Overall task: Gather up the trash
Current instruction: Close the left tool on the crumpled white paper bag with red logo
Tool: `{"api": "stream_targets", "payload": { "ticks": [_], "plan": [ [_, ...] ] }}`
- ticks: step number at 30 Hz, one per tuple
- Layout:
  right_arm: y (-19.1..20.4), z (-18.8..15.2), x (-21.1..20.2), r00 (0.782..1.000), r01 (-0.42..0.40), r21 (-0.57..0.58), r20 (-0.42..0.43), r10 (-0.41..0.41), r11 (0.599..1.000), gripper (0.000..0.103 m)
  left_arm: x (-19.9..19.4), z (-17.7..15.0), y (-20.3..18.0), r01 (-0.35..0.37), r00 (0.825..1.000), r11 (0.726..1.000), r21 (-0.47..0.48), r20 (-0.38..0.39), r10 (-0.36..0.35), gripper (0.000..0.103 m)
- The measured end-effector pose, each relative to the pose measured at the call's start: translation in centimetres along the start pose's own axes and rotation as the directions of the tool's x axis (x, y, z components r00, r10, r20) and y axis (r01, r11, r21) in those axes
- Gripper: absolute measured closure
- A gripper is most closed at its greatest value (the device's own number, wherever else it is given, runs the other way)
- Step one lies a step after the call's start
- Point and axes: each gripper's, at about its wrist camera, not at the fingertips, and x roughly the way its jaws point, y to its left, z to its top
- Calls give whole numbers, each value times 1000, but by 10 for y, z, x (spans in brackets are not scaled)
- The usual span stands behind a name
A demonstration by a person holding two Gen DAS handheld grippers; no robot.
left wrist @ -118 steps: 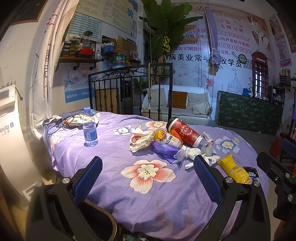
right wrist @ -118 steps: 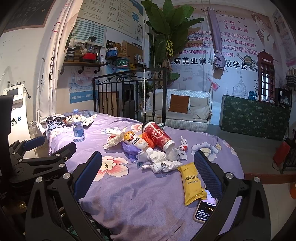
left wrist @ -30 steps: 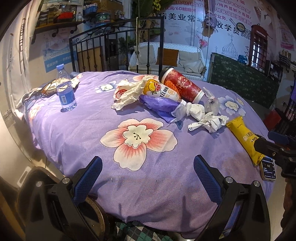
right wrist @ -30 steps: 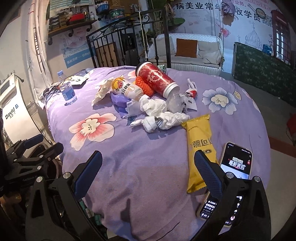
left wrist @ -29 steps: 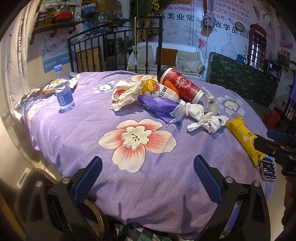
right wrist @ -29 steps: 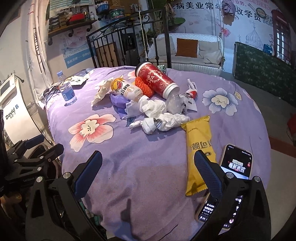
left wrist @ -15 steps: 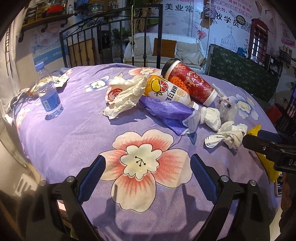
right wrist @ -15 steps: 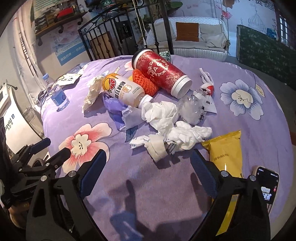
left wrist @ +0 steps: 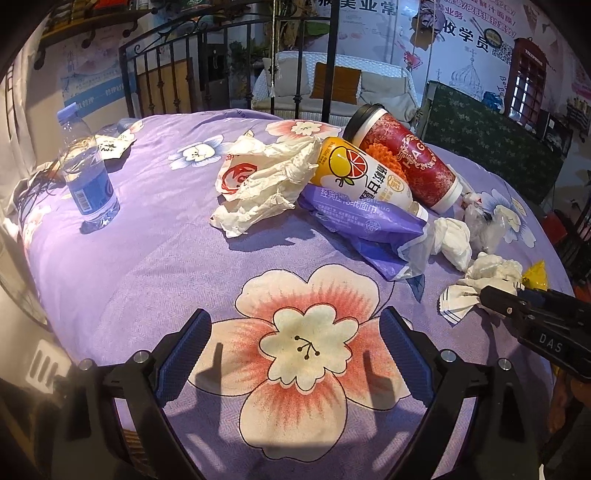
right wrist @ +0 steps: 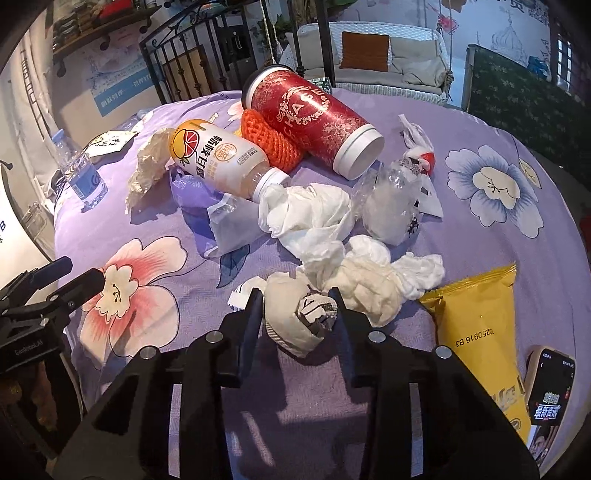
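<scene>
White wad (right wrist: 295, 321) half hidden, right jaws closing round it; left jaws wide.

Purple floral bedspread (left wrist: 147, 280), black iron headboard (left wrist: 229, 66), white swing sofa (right wrist: 388, 55) behind, wall posters (left wrist: 461, 29), daylight.

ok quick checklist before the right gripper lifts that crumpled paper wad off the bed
1. Crumpled paper wad between the right gripper fingers: ok, jaws closing.
2. Grip firm: cannot tell.
3. White tissue clear of the wad: not ok, it touches.
4. Phone and yellow packet outside the jaws: ok.
5. Left gripper empty and open: ok.
</scene>
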Motion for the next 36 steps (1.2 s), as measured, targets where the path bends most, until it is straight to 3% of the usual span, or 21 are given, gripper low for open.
{"api": "stream_targets", "payload": {
  "ticks": [6,21,26,28,32,36],
  "plan": [
    [-2,-7,-11,997,-70,10,33,70,997,74,14,18,10,-41,999,999,29,10,41,13],
    [5,-19,-33,995,-81,-28,62,83,996,74,77,72,5,-152,988,979,138,-17,156,26],
    [8,-21,-31,995,-83,-34,60,85,996,74,90,74,6,-131,989,984,123,-51,138,42],
    [8,-22,-30,995,-85,-32,58,87,996,74,92,75,9,-128,990,986,103,-51,134,56],
    [8,-24,-29,994,-88,-26,57,89,996,74,91,76,15,-104,993,994,34,-58,106,65],
    [7,-25,-31,994,-91,-20,64,92,996,74,76,73,16,-97,995,995,15,-14,97,73]
  ]
}}
